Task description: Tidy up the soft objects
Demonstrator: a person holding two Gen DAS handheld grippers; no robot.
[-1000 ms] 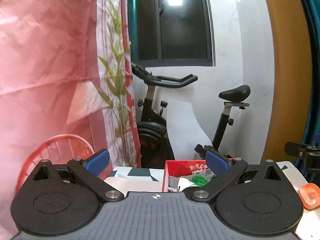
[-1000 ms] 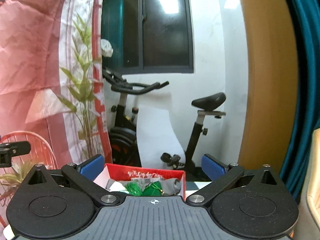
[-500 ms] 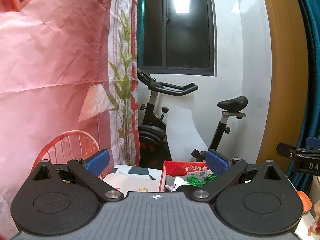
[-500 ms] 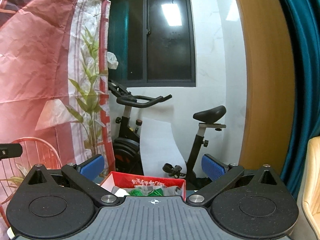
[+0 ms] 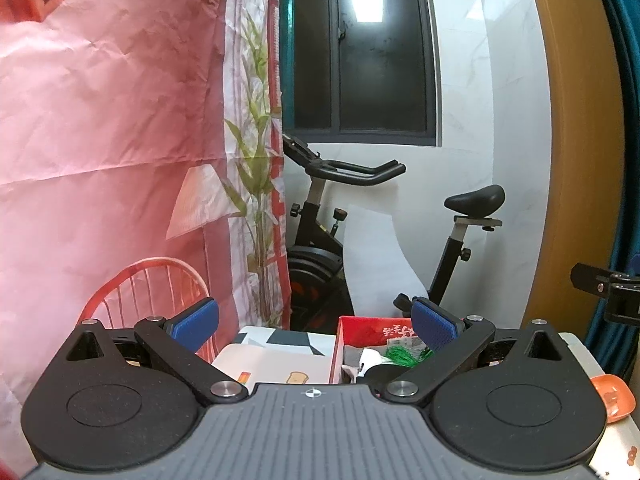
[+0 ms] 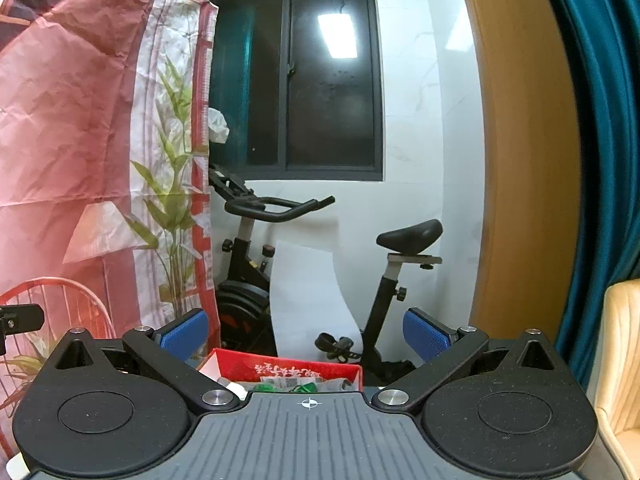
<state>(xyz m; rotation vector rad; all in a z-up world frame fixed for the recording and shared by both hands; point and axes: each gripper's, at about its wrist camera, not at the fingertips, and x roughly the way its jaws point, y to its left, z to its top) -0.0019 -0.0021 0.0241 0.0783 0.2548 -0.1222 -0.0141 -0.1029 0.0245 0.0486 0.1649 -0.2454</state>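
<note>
A red box [image 5: 352, 328] holds soft things: green netting [image 5: 398, 354] and grey and white cloth. It stands low in the left wrist view, ahead of my open, empty left gripper [image 5: 316, 326]. The box also shows in the right wrist view [image 6: 280, 366], just below my open, empty right gripper [image 6: 306, 332]. Both grippers are held up, pointing at the far wall. The right gripper's body shows at the right edge of the left wrist view [image 5: 612, 292].
A white tray with small pictures [image 5: 276, 364] lies left of the box. An orange dish [image 5: 612, 398] sits at the right. An exercise bike [image 6: 320, 280] stands behind, with a pink printed hanging [image 5: 100, 160] on the left and a teal curtain [image 6: 592, 160] on the right.
Both grippers have tilted upward, so the red box has sunk lower in both views. Both stay open and empty.
</note>
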